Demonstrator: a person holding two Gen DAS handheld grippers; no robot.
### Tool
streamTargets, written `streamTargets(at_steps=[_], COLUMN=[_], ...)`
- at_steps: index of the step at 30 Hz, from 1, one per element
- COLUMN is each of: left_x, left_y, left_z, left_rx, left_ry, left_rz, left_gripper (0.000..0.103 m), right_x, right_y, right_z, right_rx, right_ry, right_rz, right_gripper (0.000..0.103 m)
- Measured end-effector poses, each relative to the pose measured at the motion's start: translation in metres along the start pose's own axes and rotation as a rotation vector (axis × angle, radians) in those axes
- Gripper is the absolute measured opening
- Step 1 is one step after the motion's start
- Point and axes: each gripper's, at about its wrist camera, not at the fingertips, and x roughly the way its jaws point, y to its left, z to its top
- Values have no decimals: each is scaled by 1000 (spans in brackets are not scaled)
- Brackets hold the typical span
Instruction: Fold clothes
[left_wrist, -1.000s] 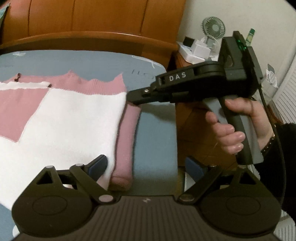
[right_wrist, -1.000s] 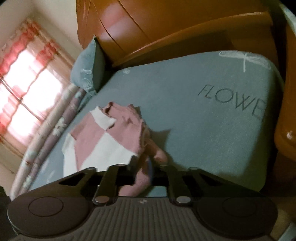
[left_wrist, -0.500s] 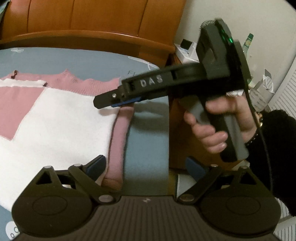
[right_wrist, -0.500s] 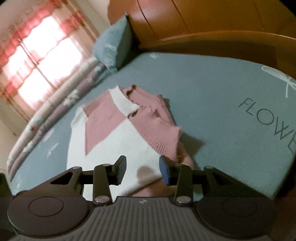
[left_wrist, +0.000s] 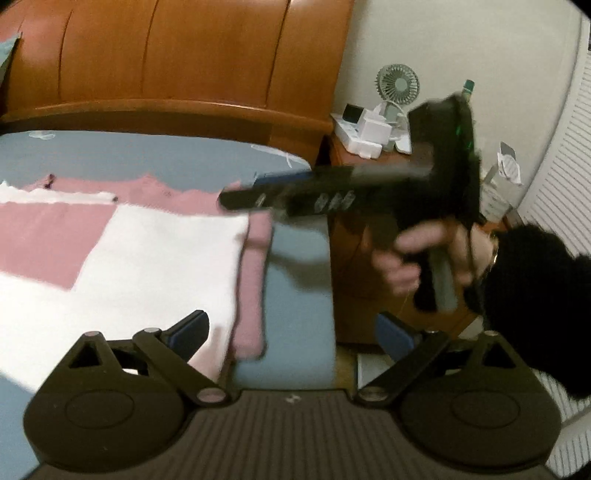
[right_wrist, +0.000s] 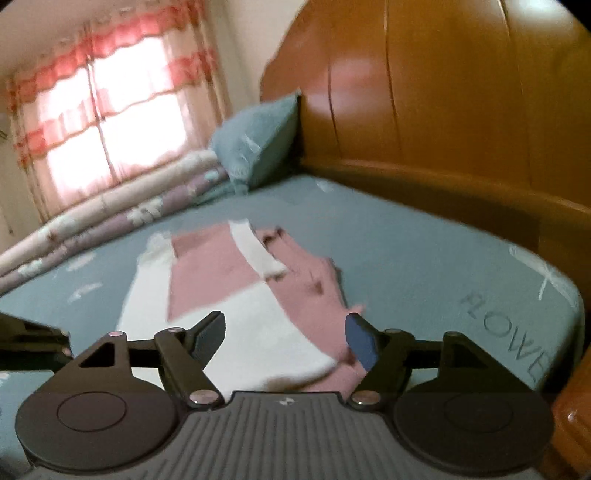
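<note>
A pink and white sweater (left_wrist: 147, 258) lies folded flat on the blue-grey bed sheet (left_wrist: 303, 295), its pink sleeve edge along the right side. My left gripper (left_wrist: 291, 334) is open above the sweater's near right corner, nothing between its fingers. In the left wrist view my right gripper (left_wrist: 240, 195), blurred and held by a hand (left_wrist: 402, 266) in a dark sleeve, hovers over the sweater's far right corner. In its own view the right gripper (right_wrist: 286, 336) has its jaws opening above the sweater (right_wrist: 258, 314), with no cloth pinched between them.
A wooden headboard (left_wrist: 184, 62) runs behind the bed. A nightstand (left_wrist: 369, 221) to the right carries a small fan (left_wrist: 397, 83) and white boxes. A teal pillow (right_wrist: 258, 140), a rolled quilt (right_wrist: 110, 229) and a curtained window (right_wrist: 110, 122) lie on the far side.
The right gripper was shut on the pink sleeve edge; it has let go, opened wide, rolled upright and lifted. The cloth has dropped flat. My left gripper shifted slightly.
</note>
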Motion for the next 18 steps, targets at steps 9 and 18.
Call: streamTargets(at_steps=[9, 18], left_x=[18, 9], left_y=[2, -6], left_z=[-26, -35], left_rx=[-48, -82], left_ry=[42, 53], left_rz=[23, -16], left_gripper=[96, 96], right_x=[22, 0], right_y=[26, 46], right_z=[-32, -19], right_rx=[-140, -113], right_ry=[136, 70], right_rz=[-32, 3], right_gripper=[77, 81])
